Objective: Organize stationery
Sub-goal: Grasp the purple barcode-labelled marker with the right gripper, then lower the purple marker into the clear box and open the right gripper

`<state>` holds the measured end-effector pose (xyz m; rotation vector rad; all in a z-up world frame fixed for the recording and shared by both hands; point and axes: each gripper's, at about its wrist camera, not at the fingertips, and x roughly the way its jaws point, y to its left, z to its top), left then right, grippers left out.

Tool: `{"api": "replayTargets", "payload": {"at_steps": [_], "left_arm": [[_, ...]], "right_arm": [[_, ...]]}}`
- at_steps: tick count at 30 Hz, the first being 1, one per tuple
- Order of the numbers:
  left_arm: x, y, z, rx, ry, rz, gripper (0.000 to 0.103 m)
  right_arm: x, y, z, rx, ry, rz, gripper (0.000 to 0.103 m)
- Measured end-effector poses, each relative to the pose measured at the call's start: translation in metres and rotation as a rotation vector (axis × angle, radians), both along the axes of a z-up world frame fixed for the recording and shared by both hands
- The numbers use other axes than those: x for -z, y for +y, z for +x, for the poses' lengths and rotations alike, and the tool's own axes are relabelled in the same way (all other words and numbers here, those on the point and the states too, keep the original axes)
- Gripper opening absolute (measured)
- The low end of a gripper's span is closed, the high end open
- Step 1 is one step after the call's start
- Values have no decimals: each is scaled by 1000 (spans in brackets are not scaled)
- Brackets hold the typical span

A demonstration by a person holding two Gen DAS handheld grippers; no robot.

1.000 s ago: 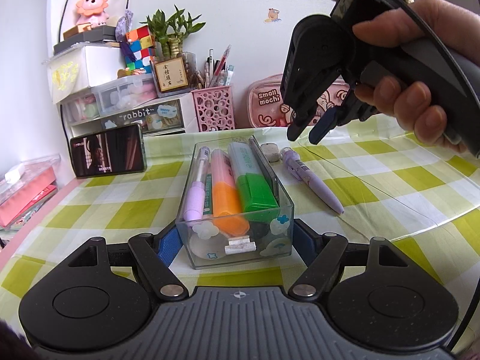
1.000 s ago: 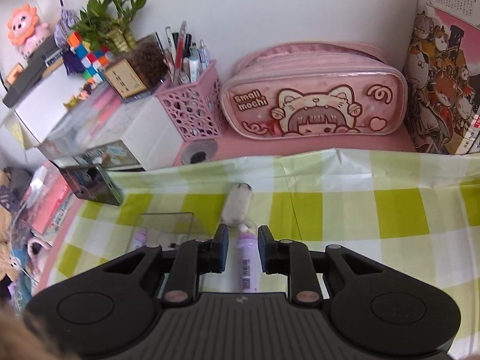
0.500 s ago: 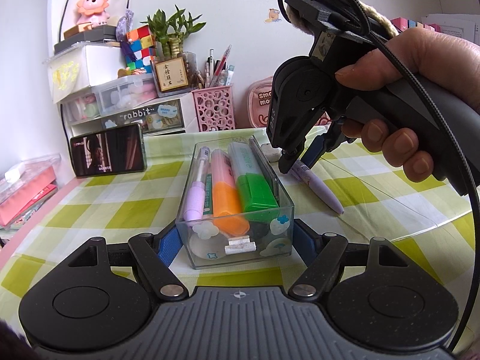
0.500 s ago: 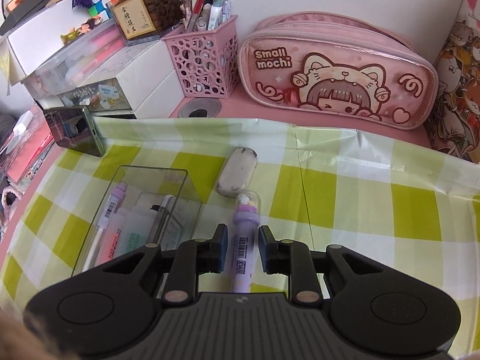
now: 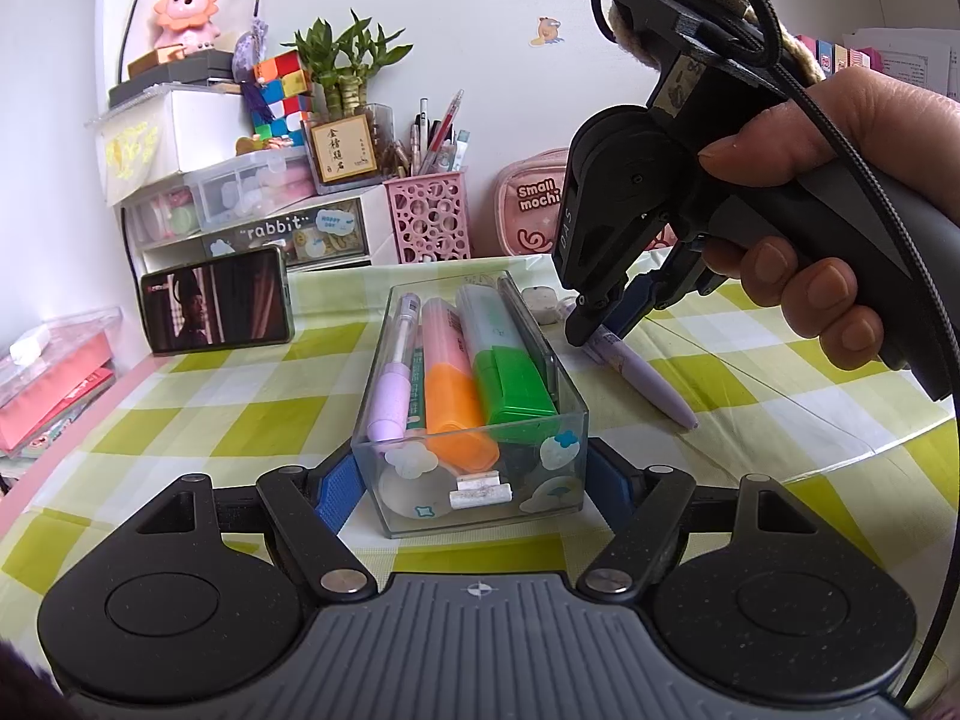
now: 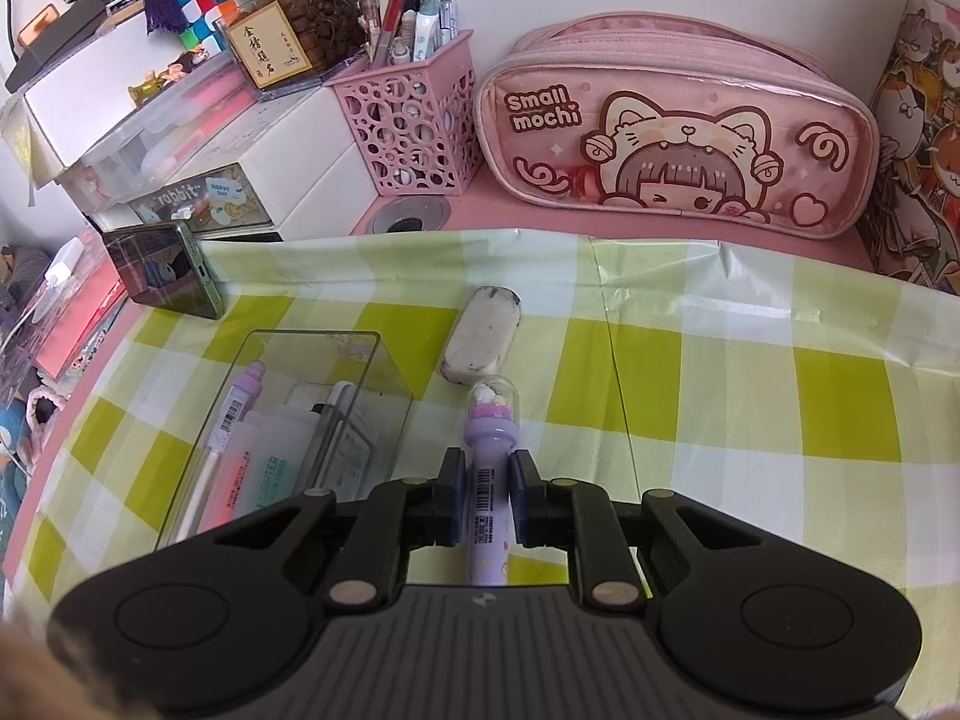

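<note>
The left gripper [image 5: 469,483] is clamped on the near end of the clear box [image 5: 468,414], one blue pad on each side wall. The box sits on the checked cloth [image 5: 180,396] and holds a lilac pen [image 5: 393,384] at its 9 o'clock side, an orange marker [image 5: 453,396] in the middle and a green marker [image 5: 510,378] toward 3 o'clock.

The right gripper [image 6: 487,501], held in a hand [image 5: 840,252], points down at the purple pen [image 6: 491,480], which lies on the cloth just beside the box, at the box's 3 o'clock. Its jaws are closing with the pen's barrel between them; the fingers [image 6: 453,498] stand right against the barrel, though a firm press cannot be told. The pen's domed cap points to 12 o'clock, toward the eraser [image 6: 482,336], which lies near it without touching.

Beyond the cloth, at 12 o'clock, stand a pink holder [image 6: 414,138] with pens and a pink case [image 6: 678,150]. A phone [image 5: 219,306] leans at 10 o'clock from the box.
</note>
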<state>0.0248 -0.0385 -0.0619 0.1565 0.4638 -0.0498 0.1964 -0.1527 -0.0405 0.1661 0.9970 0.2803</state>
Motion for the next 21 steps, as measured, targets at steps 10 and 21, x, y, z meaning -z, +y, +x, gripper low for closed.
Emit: {"api": "replayTargets", "payload": {"at_steps": [10, 21], "left_arm": [[0, 0, 0, 0, 0, 0, 74], [0, 0, 0, 0, 0, 0, 74]], "right_arm": [[-14, -13, -9, 35, -1, 137, 20], [-50, -2, -25, 21, -66, 222, 20]]}}
